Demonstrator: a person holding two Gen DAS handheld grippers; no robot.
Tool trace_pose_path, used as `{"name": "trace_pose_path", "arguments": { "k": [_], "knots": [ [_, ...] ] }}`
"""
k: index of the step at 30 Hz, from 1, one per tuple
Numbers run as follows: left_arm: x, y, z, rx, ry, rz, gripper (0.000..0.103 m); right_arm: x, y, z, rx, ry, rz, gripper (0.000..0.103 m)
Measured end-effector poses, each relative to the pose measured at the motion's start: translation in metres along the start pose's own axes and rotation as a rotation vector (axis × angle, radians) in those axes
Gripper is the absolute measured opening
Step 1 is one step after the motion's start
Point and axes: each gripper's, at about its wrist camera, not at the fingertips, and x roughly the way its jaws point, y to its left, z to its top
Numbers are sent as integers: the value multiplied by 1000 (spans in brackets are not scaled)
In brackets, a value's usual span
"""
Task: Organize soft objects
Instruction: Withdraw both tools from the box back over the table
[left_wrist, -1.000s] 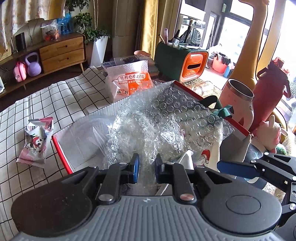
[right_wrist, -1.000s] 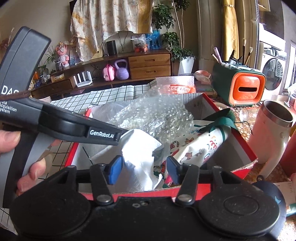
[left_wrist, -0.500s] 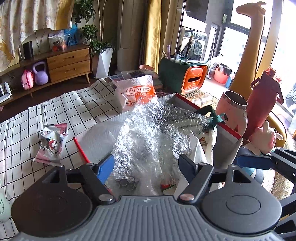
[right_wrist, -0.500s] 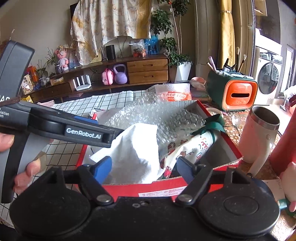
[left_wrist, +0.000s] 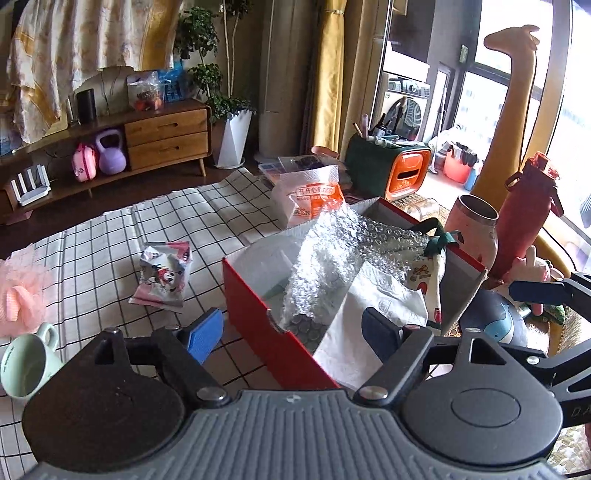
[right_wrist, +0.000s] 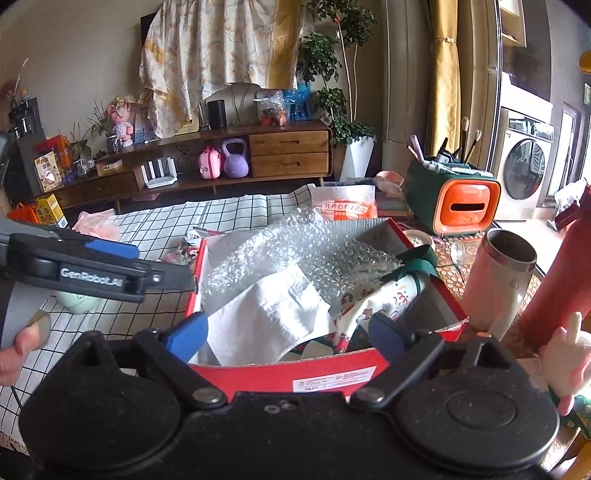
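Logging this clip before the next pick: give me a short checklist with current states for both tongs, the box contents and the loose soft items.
1. Left tongs open, nothing held: ok.
2. Right tongs open, nothing held: ok.
3. Bubble wrap inside the red box: ok, though it bulges above the rim.
4. White paper in the box: ok.
5. Snack packet still out on the checked cloth: not ok.
6. Pink mesh puff outside the box: not ok.

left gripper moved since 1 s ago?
Yes. The left gripper has opened, let go of the bubble wrap and pulled back leftward: the red box corner now sits between its fingers.
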Motion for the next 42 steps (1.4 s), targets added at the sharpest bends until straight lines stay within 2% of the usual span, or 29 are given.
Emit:
{"name": "trace_pose_path", "arguments": {
  "k": [8, 15, 19, 23, 28, 33, 37, 42],
  "knots": [
    [-48, 45, -17, -40, -26, 22, 84, -8, 29, 8, -13, -6, 42, 99],
    [-81, 101, -32, -104, -41, 62, 93, -6, 63, 19, -47, -11, 95, 102],
    [-93, 135, -40, -154, -42, 73, 95, 0, 85, 25, -88, -16, 125, 102],
    [-103, 168, -47, -173, -49, 117, 98, 12, 107, 32, -101, -9, 160, 102],
    [-105, 208, -52, -206, -50, 133, 99, 31, 132, 36, -137, 10, 196, 102],
    [-99, 240, -53, -222, -50, 190, 102, 54, 154, 38, -168, 39, 221, 102],
    [-86, 263, -52, -229, -46, 232, 102, 74, 167, 42, -184, 57, 228, 102],
    [-67, 295, -48, -284, -46, 246, 102, 105, 178, 56, -168, 68, 219, 102]
  ]
}}
